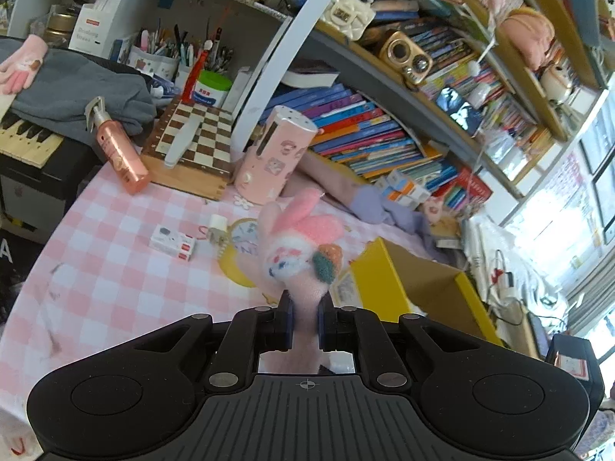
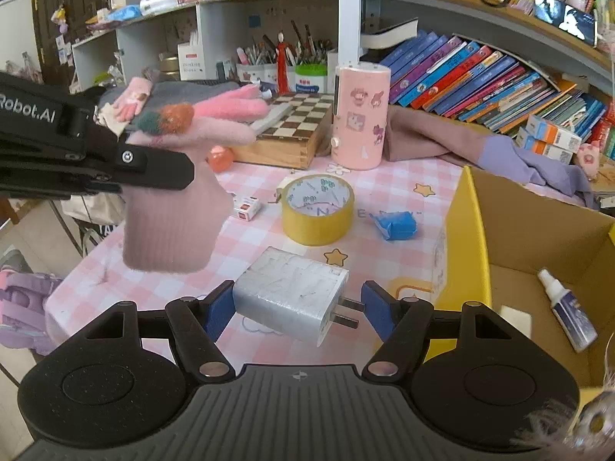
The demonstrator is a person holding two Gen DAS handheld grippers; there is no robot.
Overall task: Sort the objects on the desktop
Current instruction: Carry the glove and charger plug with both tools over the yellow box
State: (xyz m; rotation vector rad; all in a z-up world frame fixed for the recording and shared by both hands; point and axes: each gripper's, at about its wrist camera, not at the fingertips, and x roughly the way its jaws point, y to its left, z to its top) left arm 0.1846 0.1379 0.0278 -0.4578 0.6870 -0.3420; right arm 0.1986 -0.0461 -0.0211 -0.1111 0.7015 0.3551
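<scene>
A pink glove (image 1: 296, 246) is clamped in the left tongs (image 1: 305, 324); a white charger (image 2: 292, 296) is gripped by the right tongs (image 2: 298, 309). The spray bottle (image 2: 569, 309) is already boxed at three o'clock; the tape roll (image 2: 318, 209) is left at twelve on the surface (image 2: 388, 192).

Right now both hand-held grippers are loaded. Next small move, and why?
Probably swing the right hand-held gripper rightward over the box: it clamps the charger clear of the table, and the open box sits just beside it with a spray bottle already inside.
</scene>
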